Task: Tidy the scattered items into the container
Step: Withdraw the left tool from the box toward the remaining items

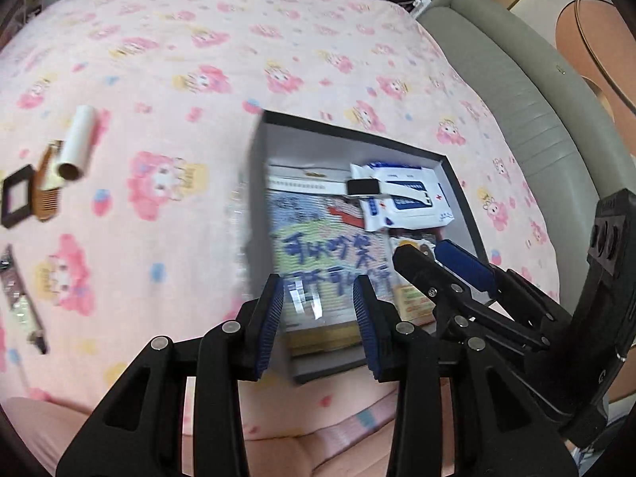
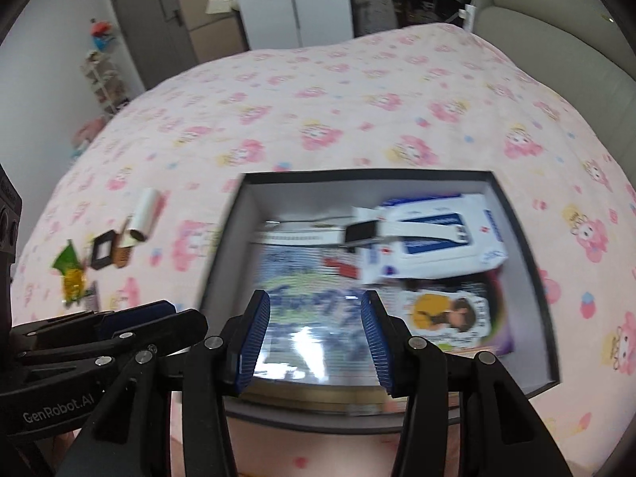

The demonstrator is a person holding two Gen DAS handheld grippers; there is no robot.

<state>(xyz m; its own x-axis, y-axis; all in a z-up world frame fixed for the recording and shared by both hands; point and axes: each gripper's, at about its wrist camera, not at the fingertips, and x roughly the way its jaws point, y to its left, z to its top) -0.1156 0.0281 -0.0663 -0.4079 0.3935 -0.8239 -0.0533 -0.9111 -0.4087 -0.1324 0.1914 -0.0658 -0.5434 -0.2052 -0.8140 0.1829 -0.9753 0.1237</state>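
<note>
Both pairs of tongs were held low over the near edge of the box (image 2: 532,278), side by side. The left tongs (image 1: 318,318) were seen spread apart with nothing between the blue pads, and the right tongs (image 2: 314,338) likewise stood parted and empty above the glossy book (image 2: 310,318) lying in the box.

The box had been set on the pink bed (image 1: 198,59) with its open top upward, presumably so that things could be dropped in from above. Flat items had been laid at the bottom: the book, a second booklet (image 2: 449,314) with a cartoon figure beside it, and on top of them a white and blue packet of wipes (image 2: 433,238) with a white-strapped watch (image 2: 361,232) resting across its edge.

Several scattered items were left on the bed, well apart from the box on its left: a white tube (image 1: 77,143), a brown comb (image 1: 49,183) touching it, and a small black square frame (image 1: 18,194) just beside the comb. The task was judged to be part done, and these were judged the next things to be fetched.

A long thin object (image 1: 22,302), too blurred to be named, was shown only in the left wrist view. A green and yellow wrapper (image 2: 71,274) and the room beyond the bed were shown only in the right wrist view.
</note>
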